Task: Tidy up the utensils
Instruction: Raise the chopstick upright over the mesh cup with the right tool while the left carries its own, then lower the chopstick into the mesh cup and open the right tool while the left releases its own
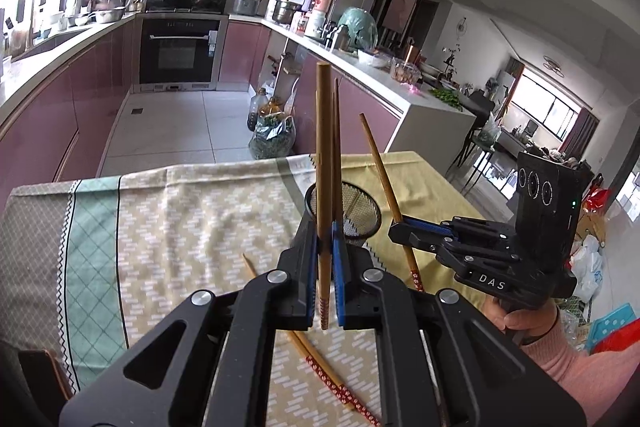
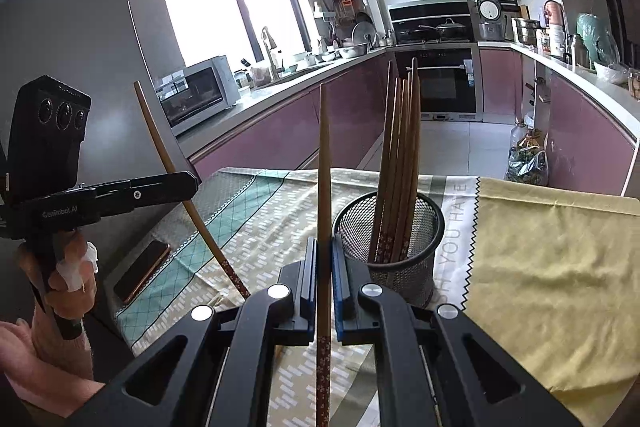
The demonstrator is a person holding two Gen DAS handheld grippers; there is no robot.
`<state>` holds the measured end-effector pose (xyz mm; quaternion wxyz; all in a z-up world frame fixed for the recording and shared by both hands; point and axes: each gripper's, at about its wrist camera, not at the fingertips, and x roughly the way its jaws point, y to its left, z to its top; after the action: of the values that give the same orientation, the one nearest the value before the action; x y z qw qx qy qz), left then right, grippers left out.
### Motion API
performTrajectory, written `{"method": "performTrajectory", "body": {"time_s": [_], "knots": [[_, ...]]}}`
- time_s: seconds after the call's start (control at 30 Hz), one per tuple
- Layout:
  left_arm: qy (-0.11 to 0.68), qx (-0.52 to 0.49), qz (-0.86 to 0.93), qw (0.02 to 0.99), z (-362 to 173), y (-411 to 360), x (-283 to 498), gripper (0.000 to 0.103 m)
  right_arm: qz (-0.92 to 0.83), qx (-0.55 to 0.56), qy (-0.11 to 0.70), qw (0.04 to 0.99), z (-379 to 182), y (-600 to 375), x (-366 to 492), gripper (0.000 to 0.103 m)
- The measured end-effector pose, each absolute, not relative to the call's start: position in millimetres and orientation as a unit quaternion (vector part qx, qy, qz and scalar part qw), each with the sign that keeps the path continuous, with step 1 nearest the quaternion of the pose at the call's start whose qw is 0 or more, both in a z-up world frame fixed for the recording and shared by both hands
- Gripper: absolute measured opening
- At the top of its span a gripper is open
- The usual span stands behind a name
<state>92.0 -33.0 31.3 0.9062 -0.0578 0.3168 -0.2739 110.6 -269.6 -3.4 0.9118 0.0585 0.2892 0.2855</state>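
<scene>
Left wrist view: the left gripper (image 1: 327, 247), at lower centre, is clamped on one brown wooden chopstick (image 1: 323, 163) that stands nearly upright between its blue pads; the right gripper (image 1: 404, 233), at right, is closed on a second, tilted brown chopstick (image 1: 380, 171); two more chopsticks with red patterned ends (image 1: 320, 363) lie loose on the patterned tablecloth (image 1: 180, 227) (partly hidden under the gripper body); the black wire-mesh cup (image 1: 360, 215) sits just behind the left gripper's fingers, its contents mostly blocked.

Right wrist view: the right gripper (image 2: 323, 263), at lower centre, pinches its upright chopstick (image 2: 324, 187); the left gripper (image 2: 188, 183), at left, holds its slanted chopstick (image 2: 176, 179); here the mesh cup (image 2: 400, 267) shows plainly, right of centre, with a bundle of about six chopsticks (image 2: 400, 163) standing inside; one dark phone (image 2: 142, 271) lies at the table's lower left edge, unseen in the other view; the loose pair does not show.
</scene>
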Motion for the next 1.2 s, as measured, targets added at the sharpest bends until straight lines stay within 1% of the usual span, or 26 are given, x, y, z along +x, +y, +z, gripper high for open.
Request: {"method": "performTrajectory", "body": {"time_s": [0.77, 1.0, 1.2], "knots": [[0.256, -0.043, -0.289, 0.922, 95.2, -68.9, 135.2, 0.007, 0.264, 0.054, 0.201, 0.942, 59.1, -289.2, 136.6, 0.006], [0.28, -0.007, -0.271, 0.921, 79.4, -89.7, 147.8, 0.007, 0.241, 0.046, 0.209, 0.947, 48.9, -287.3, 156.2, 0.006], [0.319, 0.02, -0.263, 0.91, 56.4, -102.2, 159.8, 0.007, 0.231, 0.039, 0.239, 0.942, 27.4, -286.3, 169.9, 0.006]]}}
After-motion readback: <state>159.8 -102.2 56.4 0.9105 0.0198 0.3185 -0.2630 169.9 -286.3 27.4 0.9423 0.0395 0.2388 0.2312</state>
